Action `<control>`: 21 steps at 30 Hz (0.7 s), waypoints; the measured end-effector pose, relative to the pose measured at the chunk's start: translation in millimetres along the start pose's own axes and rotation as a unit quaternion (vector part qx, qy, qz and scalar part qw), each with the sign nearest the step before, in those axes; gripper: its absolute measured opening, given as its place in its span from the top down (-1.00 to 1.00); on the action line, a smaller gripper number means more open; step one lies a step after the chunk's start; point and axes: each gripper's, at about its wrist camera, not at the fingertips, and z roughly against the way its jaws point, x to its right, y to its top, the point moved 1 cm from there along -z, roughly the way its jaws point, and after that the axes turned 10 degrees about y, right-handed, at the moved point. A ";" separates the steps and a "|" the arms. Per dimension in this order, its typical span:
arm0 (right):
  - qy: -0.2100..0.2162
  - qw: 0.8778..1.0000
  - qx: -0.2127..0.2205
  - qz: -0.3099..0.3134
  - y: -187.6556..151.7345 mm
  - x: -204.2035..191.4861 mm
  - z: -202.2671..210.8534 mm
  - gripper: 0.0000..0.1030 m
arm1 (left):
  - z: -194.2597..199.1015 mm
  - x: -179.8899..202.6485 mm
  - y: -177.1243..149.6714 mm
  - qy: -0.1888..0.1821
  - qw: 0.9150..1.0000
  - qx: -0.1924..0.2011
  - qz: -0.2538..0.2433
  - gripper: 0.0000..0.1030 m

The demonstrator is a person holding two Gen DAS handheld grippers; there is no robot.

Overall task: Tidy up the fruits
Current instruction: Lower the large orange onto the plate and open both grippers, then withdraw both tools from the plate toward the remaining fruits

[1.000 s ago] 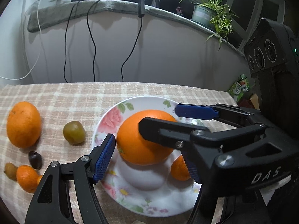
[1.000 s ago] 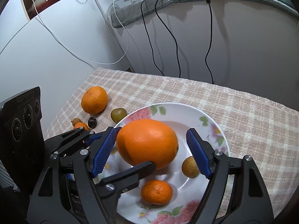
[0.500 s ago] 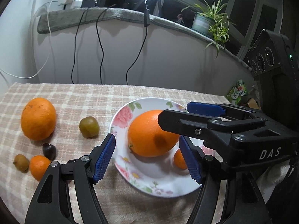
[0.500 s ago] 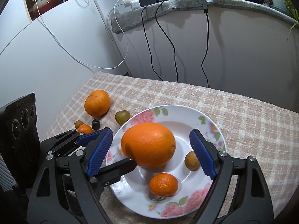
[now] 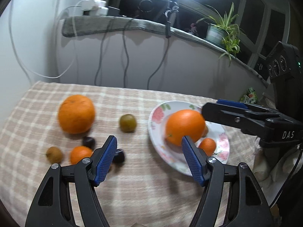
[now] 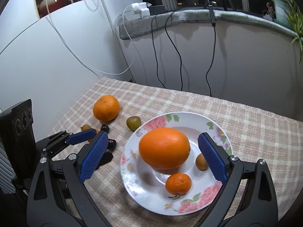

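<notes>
Right wrist view catches the right gripper (image 6: 154, 157) above the white floral plate (image 6: 191, 117), jaws opening wide with nothing pinched; the large orange (image 6: 164, 148) lies free between the blue pads, beside a small tangerine (image 6: 178, 183) and a small brown fruit (image 6: 201, 162) on the same plate. A second ago those pads sat closer around the orange, and the gripper has since lifted away. Left of the plate, on the beige checked cloth of the worktop (image 6: 255, 132), wait a second big orange (image 6: 106, 107), a green round fruit (image 6: 133, 123) and dark cherries (image 6: 105, 127). From the left wrist, the left gripper (image 5: 149, 158) stands spread and empty over bare cloth, having swung left off the plate towards the loose fruit. Cables dangle down the wall behind, and a potted spider plant (image 5: 224, 32) sits on the sill.
</notes>
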 end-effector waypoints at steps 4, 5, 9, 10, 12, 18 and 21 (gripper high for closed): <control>-0.005 1.000 -0.002 0.015 -0.9 -13.6 -3.0 -0.90 | 8.6 -19.8 -4.3 0.020 1.000 0.003 0.007 -0.37; -0.005 1.000 -0.004 0.020 -1.3 -16.9 -4.0 -0.90 | 10.6 -24.6 -4.9 0.024 1.000 0.004 0.009 -0.37; 0.001 0.999 -0.005 0.039 -3.5 -31.9 -8.6 -0.90 | 20.0 -46.6 -8.7 0.046 0.999 0.009 0.019 -0.37; 0.002 0.999 -0.005 0.042 -3.8 -34.8 -9.9 -0.90 | 22.0 -51.1 -10.0 0.052 0.998 0.010 0.019 -0.37; 0.001 0.999 -0.003 0.048 -4.7 -40.6 -12.0 -0.90 | 26.1 -61.7 -13.6 0.064 0.998 0.010 0.023 -0.37; 0.015 0.998 -0.011 0.061 -7.9 -55.0 -23.7 -0.90 | 30.7 -89.5 -23.7 0.084 0.996 0.001 0.040 -0.37; 0.024 0.997 -0.017 0.068 -10.7 -63.0 -30.7 -0.90 | 30.9 -101.0 -27.3 0.088 0.995 -0.002 0.048 -0.37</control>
